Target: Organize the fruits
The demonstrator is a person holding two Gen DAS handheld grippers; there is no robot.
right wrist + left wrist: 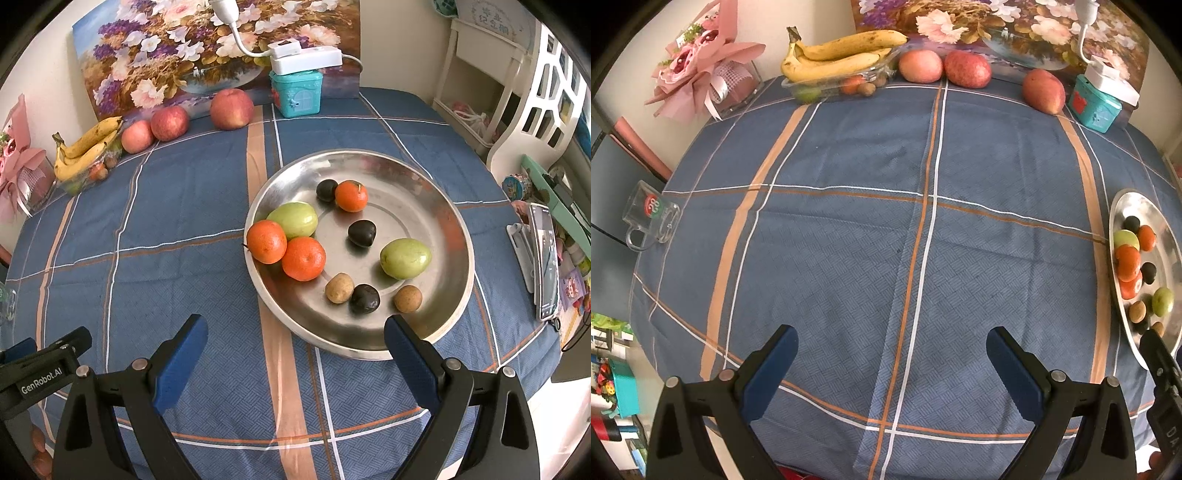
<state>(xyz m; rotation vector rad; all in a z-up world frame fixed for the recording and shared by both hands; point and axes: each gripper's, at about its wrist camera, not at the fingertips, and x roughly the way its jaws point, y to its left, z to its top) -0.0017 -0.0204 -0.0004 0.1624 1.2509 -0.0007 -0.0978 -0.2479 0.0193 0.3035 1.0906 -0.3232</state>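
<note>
Metal plate [436,184]: on the table's blue checked cloth [184,266], right of centre; the right tongs' finger hides part of its near rim.
Plate contents: three oranges [303,258], two green fruits [405,258], three dark round fruits [362,233], two small brown ones [339,287].
Clear tray [827,86]: at the far edge, holding bananas [842,51]; the small fruits under them are hard to make out.
Apples [967,68]: three along the far edge, before a flower painting [207,48].
Left tongs [892,354]: spread wide, empty, above bare cloth.
Right tongs [295,341]: spread wide, empty, at the plate's near rim.
Plate in left view: cut off by the right frame edge.
</note>
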